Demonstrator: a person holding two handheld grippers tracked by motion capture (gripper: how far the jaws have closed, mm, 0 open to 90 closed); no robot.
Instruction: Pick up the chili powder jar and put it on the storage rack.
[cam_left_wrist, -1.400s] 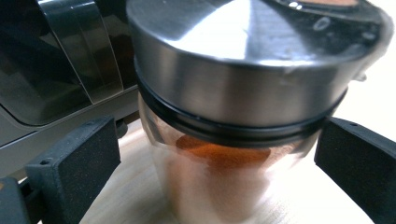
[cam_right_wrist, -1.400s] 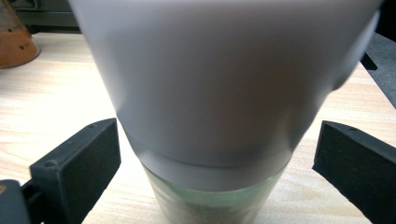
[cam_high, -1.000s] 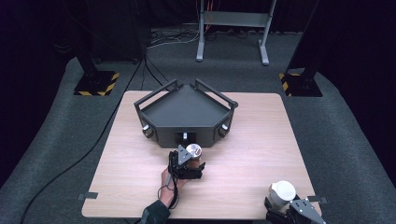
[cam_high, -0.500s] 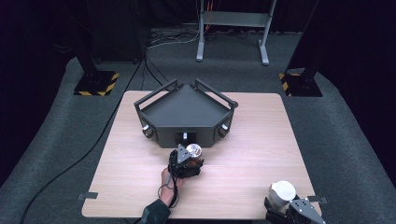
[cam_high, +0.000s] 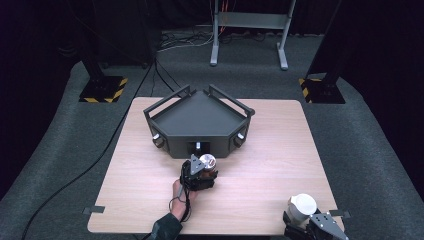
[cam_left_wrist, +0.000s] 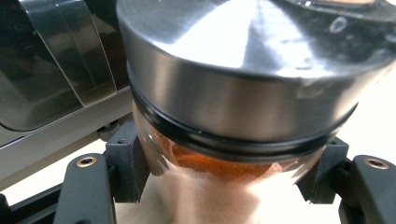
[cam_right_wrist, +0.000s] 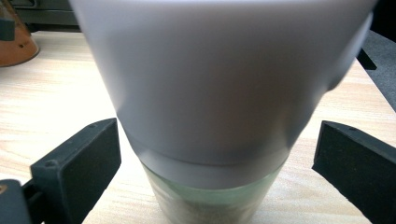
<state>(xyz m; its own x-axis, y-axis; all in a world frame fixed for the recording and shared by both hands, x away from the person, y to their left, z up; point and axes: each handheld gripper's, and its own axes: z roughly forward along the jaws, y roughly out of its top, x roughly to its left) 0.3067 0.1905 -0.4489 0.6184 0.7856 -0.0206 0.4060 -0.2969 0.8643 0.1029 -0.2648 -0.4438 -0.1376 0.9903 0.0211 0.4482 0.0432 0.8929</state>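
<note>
Spice jar (cam_left_wrist: 238, 93) with a steel lid and orange powder sits clamped in the left gripper (cam_high: 199, 173); both jaw pads press on its glass sides in the left gripper view. In the high view it's held near the table's middle, just in front of the dark angular tray (cam_high: 197, 120), close to but apart from the tray's front wall. Tray front has a small slot and two round knobs at the corners; it blocks anything going straight forward from the jar. In the left gripper view a shiny dark panel of the tray (cam_left_wrist: 56, 70) is right beside the jar on the left.

Right gripper (cam_high: 312, 225) is at the table's near right edge, jaws spread wide either side of a white-capped jar (cam_right_wrist: 210, 84), gaps visible on both sides, no contact. That jar has a glass lower part with dark contents and stands upright on the wooden table (cam_high: 280, 145). The two jars are well apart, bare tabletop between them.

A hand (cam_high: 179, 192) and dark sleeve come in from the bottom edge behind the left gripper, cable looped beside the wrist. Off the table: cables on grey carpet, two yellow-black striped stand bases, metal frame legs at the back.
</note>
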